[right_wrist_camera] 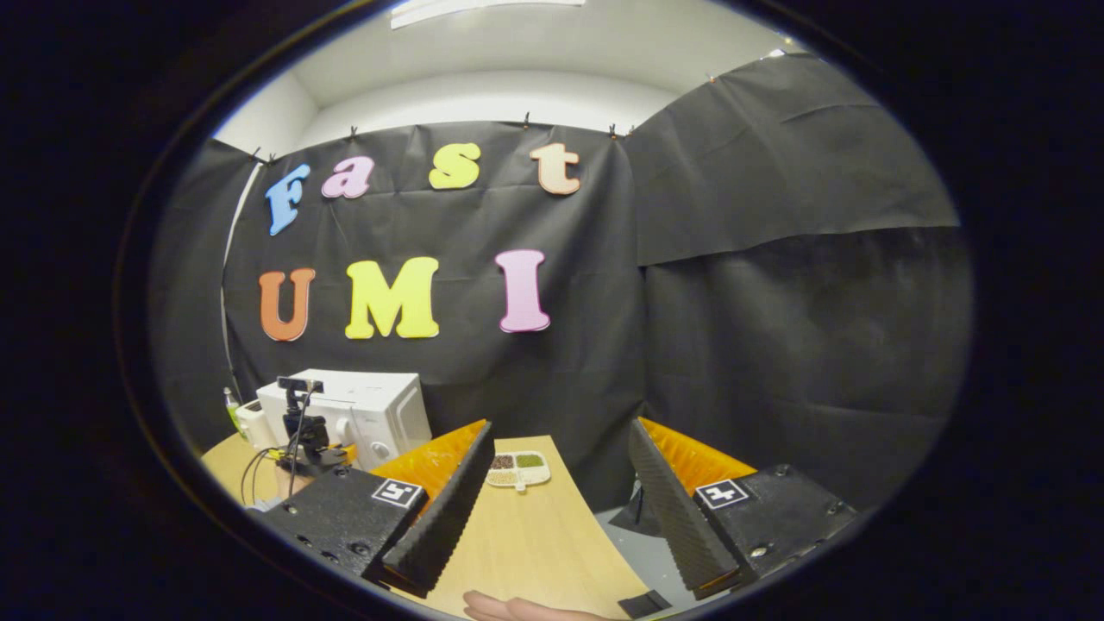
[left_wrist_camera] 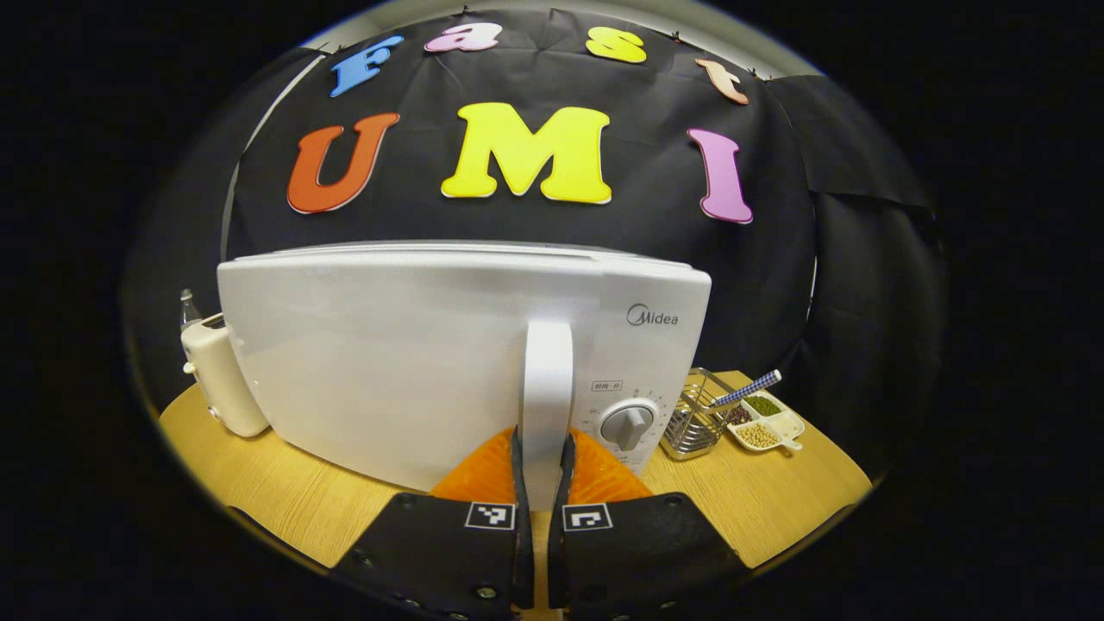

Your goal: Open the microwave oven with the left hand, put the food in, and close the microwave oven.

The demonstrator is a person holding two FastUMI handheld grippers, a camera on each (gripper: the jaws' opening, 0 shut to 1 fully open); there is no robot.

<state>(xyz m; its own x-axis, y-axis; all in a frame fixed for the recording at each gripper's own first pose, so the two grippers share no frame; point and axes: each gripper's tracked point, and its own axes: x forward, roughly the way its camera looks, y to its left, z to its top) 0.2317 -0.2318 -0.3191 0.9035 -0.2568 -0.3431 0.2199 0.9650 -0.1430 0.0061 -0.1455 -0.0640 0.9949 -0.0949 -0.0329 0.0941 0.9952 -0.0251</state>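
The microwave oven (left_wrist_camera: 448,362) stands toward the tabletop's (left_wrist_camera: 759,500) back edge, door shut, and the left tool (left_wrist_camera: 542,466) has its two fingers pinched on the upright door handle (left_wrist_camera: 547,379), seemingly ready to pull the door open. The right tool (right_wrist_camera: 561,509) hangs over the tabletop's right edge, fingers spread wide and holding nothing. A divided snack dish (left_wrist_camera: 768,424) and a wire basket (left_wrist_camera: 694,423) sit just right of the oven.

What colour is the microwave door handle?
White, like the door; the handle shows best in the left gripper view.
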